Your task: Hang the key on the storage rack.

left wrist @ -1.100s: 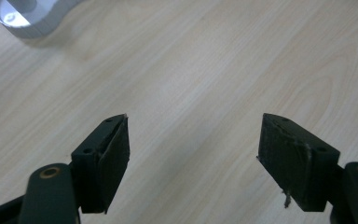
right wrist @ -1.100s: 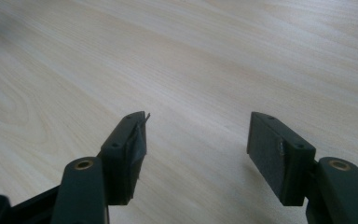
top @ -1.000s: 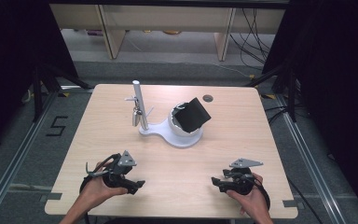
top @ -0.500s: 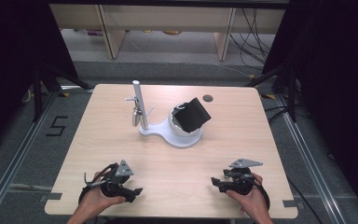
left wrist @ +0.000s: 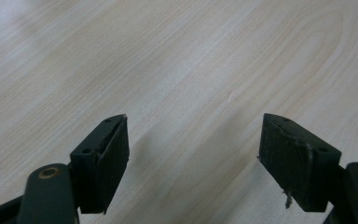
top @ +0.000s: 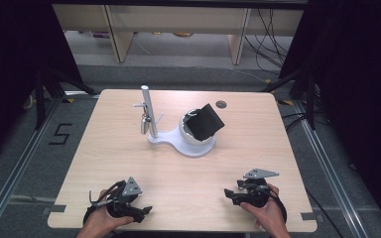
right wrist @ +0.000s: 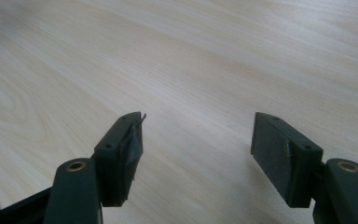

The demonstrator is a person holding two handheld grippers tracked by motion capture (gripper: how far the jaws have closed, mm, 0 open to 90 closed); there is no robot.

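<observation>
So the thing being worked toward is the white stand (top: 181,143) sitting in the middle of the high view, a bit above center, on the light wood table (top: 258,129). A bowl-like white cup (top: 194,135) is being carried on its round end, with a black square piece (top: 204,122) propped in it, tilted and pointing toward the upper right of the frame. A thin metal post (top: 149,111) is standing upright on the narrower end, with a small clip-like bit (top: 143,124) hanging off it; what that bit is exactly can't be told. The long axis of the base is running from the post at left down to the cup at right, slightly slanted.

Nothing is being touched yet. The left gripper (top: 144,212) is being held at the lower left of the frame, the right gripper (top: 228,193) at the lower right, both well apart from the stand. In both gripper views the jaws are being held wide apart with nothing but bare wood grain between them.

It's looking like the very start, a rest pose before the reach. The next move is probably calling for both grippers to be brought forward toward the stand, likely one for steadying the base and one for the black piece, approached along its tilt.
</observation>
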